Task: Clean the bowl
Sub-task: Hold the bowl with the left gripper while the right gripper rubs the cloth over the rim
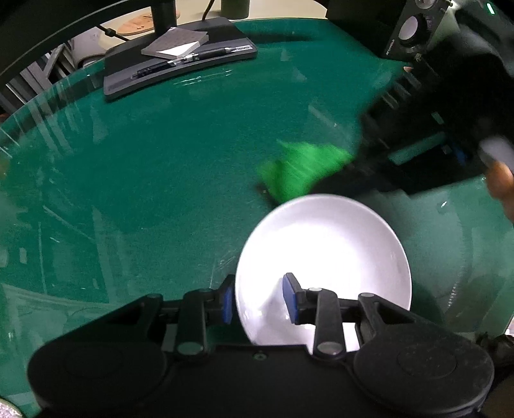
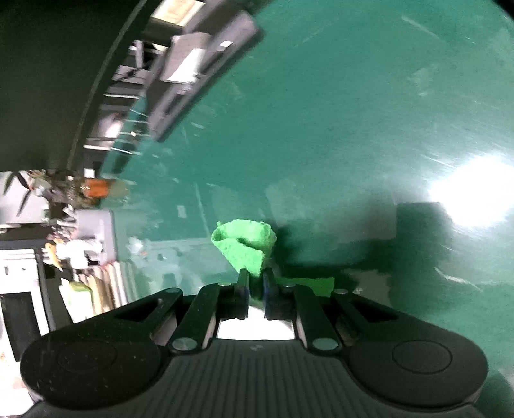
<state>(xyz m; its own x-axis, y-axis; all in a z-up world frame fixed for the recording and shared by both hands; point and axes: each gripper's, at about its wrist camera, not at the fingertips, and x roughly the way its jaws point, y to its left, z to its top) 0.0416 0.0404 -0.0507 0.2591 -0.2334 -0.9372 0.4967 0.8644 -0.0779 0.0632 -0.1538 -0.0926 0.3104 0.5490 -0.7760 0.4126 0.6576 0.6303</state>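
The left gripper (image 1: pixel 258 297) clamps the near rim of the white bowl (image 1: pixel 324 257): one blue pad sits against the outside of the wall, the other presses inside the basin, with the rim caught between them. The bowl is shallow and glossy, its inner surface washed out by bright glare, and it appears tipped up toward the camera rather than lying flat on the green table (image 1: pixel 160 177).

The right gripper (image 2: pixel 255 286) is clenched on a bright green cloth (image 2: pixel 245 246). Its two narrow jaws stand almost together, and the cloth bunches up from between them into a loose, crumpled cone. In the left wrist view the same cloth (image 1: pixel 298 170) shows as a blurred green patch just beyond the far rim of the bowl, held at the tip of the dark, smeared right gripper, which reaches in from the bowl's far right side. Whether the cloth touches the rim cannot be told through the blur. Part of a hand (image 1: pixel 501 183) shows to the right of the bowl, at the edge of the frame.

Well beyond the bowl, at the far edge of the table, lies a dark monitor stand base (image 1: pixel 180 64) with a grey notepad (image 1: pixel 175 45) and a pen (image 1: pixel 205 54) resting on it. To the far right of the bowl stands a small black speaker (image 1: pixel 411 29).
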